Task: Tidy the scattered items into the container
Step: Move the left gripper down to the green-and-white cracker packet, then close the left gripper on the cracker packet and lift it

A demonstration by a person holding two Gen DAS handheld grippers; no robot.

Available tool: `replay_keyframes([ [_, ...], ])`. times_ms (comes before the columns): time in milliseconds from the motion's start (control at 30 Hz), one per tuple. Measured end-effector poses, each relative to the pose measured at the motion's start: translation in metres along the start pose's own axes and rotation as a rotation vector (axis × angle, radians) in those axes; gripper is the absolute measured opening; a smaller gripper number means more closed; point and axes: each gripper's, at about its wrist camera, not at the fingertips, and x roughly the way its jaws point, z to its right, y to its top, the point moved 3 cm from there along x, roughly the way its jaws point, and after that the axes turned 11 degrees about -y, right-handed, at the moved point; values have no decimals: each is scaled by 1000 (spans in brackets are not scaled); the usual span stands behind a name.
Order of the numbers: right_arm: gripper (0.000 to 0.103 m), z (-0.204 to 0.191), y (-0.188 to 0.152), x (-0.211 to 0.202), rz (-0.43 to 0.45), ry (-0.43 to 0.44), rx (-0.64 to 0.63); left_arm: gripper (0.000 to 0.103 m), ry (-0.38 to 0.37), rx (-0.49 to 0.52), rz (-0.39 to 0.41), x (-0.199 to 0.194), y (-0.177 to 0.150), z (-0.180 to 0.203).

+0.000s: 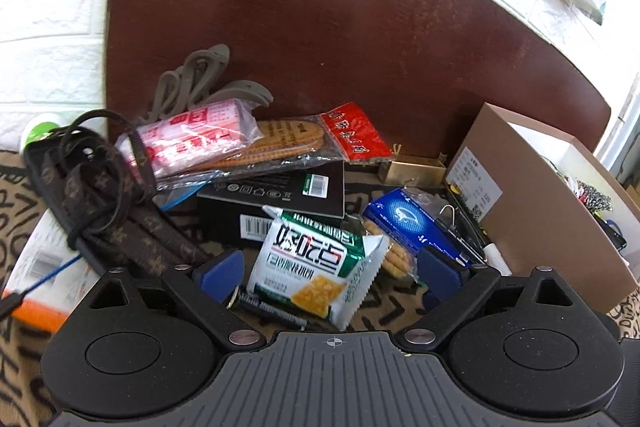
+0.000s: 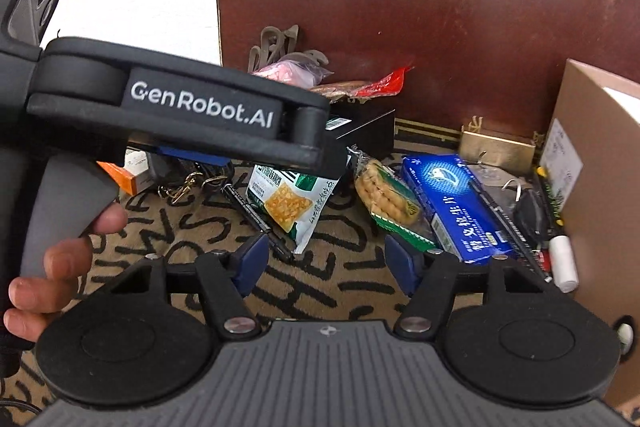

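A green and white cracker packet [image 1: 316,263] lies on the patterned rug between the open fingers of my left gripper [image 1: 332,269]; it also shows in the right wrist view [image 2: 292,201]. A black marker [image 2: 256,217] lies beside it. A biscuit packet [image 2: 386,199] and a blue box [image 2: 456,207] lie to the right. The brown cardboard box [image 1: 552,203] stands at the far right, open, with items inside. My right gripper [image 2: 324,265] is open and empty above the rug. The left gripper's body [image 2: 192,111] crosses the right wrist view.
A black box [image 1: 276,203] carries bagged insoles [image 1: 280,143] and a pink packet [image 1: 192,135]. A brown patterned strap with cord [image 1: 104,195] lies left. A gold box [image 1: 412,171] and a dark wooden board [image 1: 340,27] stand behind. A white marker [image 2: 562,261] lies by the cardboard box.
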Motion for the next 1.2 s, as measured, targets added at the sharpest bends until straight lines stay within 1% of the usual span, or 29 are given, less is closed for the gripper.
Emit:
replay_keyframes([
  [267, 63, 0, 5, 19, -12, 31, 34, 98, -26, -2, -61, 27, 5, -11],
  [333, 59, 0, 7, 23, -12, 40, 45, 96, -26, 9, -78, 32, 4, -10],
  [467, 53, -1, 9, 26, -13, 60, 48, 89, -25, 47, -96, 34, 1, -7],
  [533, 40, -1, 10, 26, -17, 78, 51, 84, -16, 56, -103, 34, 1, -8],
  [600, 31, -2, 10, 25, -13, 93, 44, 78, -24, 45, -109, 32, 2, -9],
  [633, 31, -3, 11, 25, -10, 89, 33, 77, -29, 38, -111, 30, 3, -9],
  [700, 30, -6, 10, 18, 4, 71, 1, 73, -31, 40, -110, 26, 4, -7],
  [800, 29, -5, 10, 6, 5, 70, -5, 71, -38, 43, -112, 19, 4, 0],
  [867, 29, -1, 9, -8, 9, 77, -3, 71, -48, 36, -114, 10, 2, 9],
  [933, 29, 3, 7, -24, 14, 89, 5, 74, -60, 36, -123, -2, -2, 23],
  [1000, 29, 9, 4, -42, -2, 109, 32, 75, -67, 33, -134, -15, -9, 38],
  [1067, 29, 15, -1, -60, -32, 143, 89, 76, -63, 16, -148, -27, -18, 55],
  [1133, 29, 22, -9, -78, -46, 178, 146, 77, -66, 13, -142, -41, -29, 71],
  [1200, 29, 26, -19, -95, -61, 192, 171, 77, -80, 0, -145, -54, -43, 82],
])
